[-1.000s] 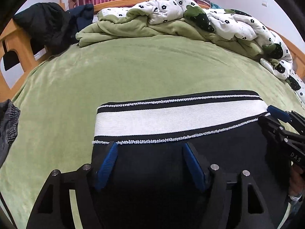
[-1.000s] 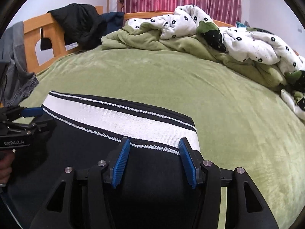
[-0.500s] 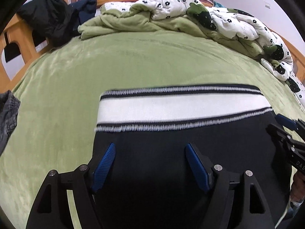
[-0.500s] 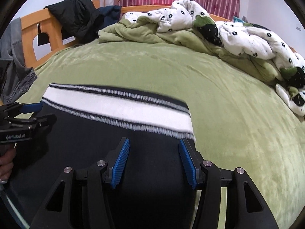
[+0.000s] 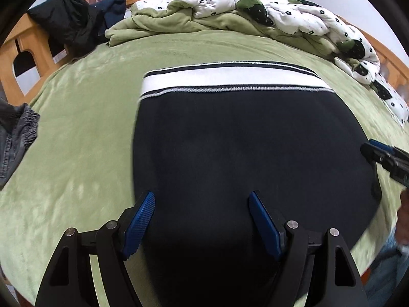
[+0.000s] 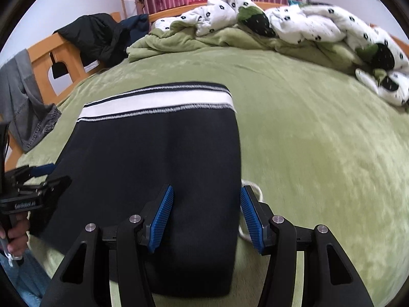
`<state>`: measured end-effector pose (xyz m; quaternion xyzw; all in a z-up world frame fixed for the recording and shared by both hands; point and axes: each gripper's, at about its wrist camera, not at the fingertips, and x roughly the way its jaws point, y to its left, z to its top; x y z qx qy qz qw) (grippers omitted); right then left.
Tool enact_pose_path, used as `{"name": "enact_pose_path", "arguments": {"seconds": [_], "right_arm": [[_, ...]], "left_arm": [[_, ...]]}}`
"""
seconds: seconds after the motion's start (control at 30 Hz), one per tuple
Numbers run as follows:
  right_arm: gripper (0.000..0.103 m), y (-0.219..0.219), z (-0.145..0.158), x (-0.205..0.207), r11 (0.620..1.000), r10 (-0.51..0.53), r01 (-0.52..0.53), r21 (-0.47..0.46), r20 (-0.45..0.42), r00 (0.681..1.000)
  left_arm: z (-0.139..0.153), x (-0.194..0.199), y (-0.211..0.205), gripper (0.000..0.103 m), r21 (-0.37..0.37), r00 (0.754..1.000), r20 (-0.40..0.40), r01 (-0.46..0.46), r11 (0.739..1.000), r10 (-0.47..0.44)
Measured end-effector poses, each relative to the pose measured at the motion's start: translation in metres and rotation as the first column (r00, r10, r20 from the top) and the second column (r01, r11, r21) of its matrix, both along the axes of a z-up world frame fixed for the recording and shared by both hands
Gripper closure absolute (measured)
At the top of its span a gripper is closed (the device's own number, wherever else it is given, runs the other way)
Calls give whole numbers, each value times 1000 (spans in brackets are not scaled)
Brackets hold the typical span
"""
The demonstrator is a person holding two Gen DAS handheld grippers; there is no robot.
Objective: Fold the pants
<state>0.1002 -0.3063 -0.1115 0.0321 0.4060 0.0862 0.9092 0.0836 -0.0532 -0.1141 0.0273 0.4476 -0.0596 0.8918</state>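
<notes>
Black pants with a white, black-edged waistband lie folded flat on the green bed cover. My left gripper hovers open over their near left part, pads apart and pressing on nothing. In the right wrist view the same pants lie under my right gripper, which is open over their right edge. A white drawstring peeks out by its right finger. The right gripper shows at the right edge of the left view, and the left gripper at the left edge of the right view.
A rumpled white flowered quilt and a green blanket are heaped at the back. A black jacket hangs on the wooden bed frame. A grey garment lies at the left edge. A hand holds the left gripper.
Both grippers have drawn back from the waistband toward the near edge of the bed. The waistband now lies farther off, and more of the black cloth shows ahead of the fingers.
</notes>
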Motion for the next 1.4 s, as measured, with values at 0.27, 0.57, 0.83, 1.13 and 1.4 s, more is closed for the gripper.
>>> {"name": "enact_pose_path", "arguments": {"seconds": [0.27,0.57,0.83,1.13,1.4], "right_arm": [[53,-7,6,-12,1000,13,-14,-7,-66,998],[53,27,45,-24,984,149,-158,77,115,982],[53,63,-3,-26,941,299,-287,-179,45,953],[53,25,2,-41,955,215,-205,-215,20,977],[53,-1,-18,-47,995,63,-67,-70,-57,996]], "left_arm": [[9,-8,11,30,-177,994,-76,-92,980,79],[12,-13,-43,30,-62,1000,19,15,998,-14],[-9,-41,-6,22,53,999,36,15,998,-17],[-9,-97,48,25,-85,995,34,101,991,-98],[-26,-88,47,71,-27,997,20,72,997,-71]]}}
